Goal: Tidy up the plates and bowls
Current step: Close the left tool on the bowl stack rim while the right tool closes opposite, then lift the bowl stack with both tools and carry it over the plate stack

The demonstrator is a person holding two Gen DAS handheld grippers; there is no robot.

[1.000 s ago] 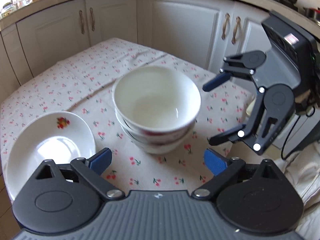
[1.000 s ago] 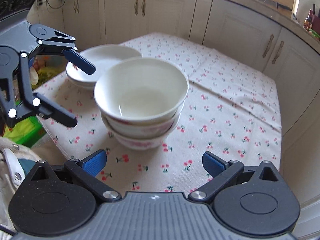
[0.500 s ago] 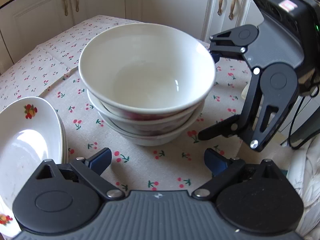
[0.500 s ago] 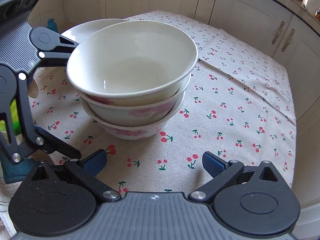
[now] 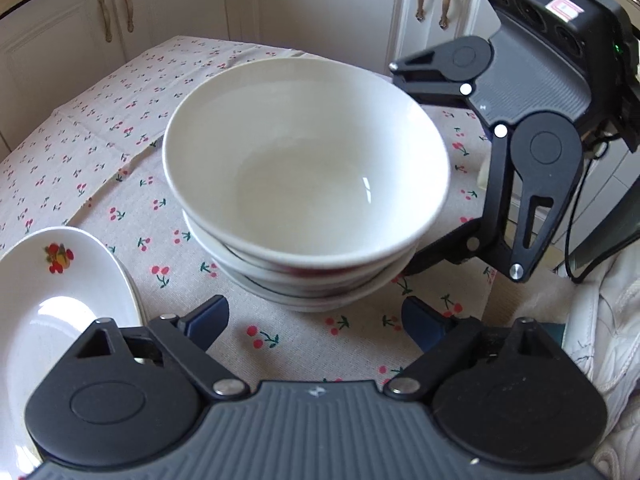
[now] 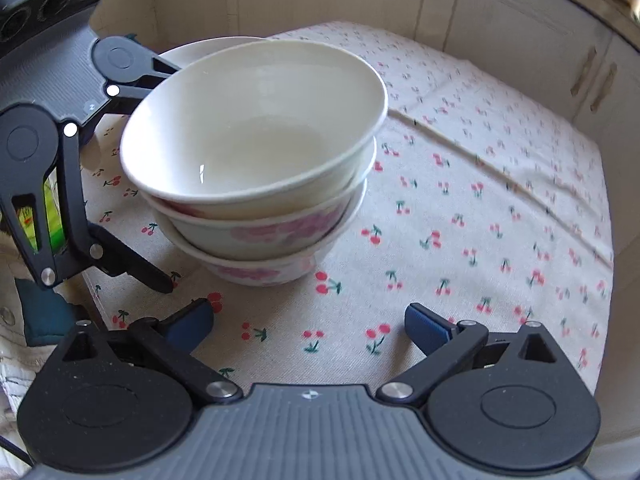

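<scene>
- On the cherry-print tablecloth (image 5: 100, 152), near its middle, stands the stack of bowls (image 5: 308, 184): three white bowls nested upright, the lower two with pink flowers on their outer walls.
- Left gripper (image 5: 316, 320): seen from its own camera, the blue-padded fingers (image 5: 206, 320) stand apart, short of the stack's base. Only bare cloth shows between them. Its jaws are closing, yet neither pad presses on anything.
- From the right wrist camera, the same left gripper (image 6: 160, 184) comes in at the left edge of the view; its upper finger runs behind the top bowl's rim, its lower finger lies low beside the stack's foot. Whether either finger touches the bowls cannot be told.
- Right gripper (image 6: 308, 324): jaws spread wide, blue pads (image 6: 424, 324) just before the stack, cloth alone between them; nothing is grasped.
- From the left wrist camera, the right gripper (image 5: 404, 168) flanks the stack's right side, one finger beside the top rim, the other beside the lowest bowl. Contact cannot be judged.
- Stack of plates (image 5: 52, 304): white, with a fruit motif on the top plate, at the table's left edge in the left wrist view, apart from the bowls.
- White cabinets (image 5: 320, 4) with curved handles stand behind the table.
</scene>
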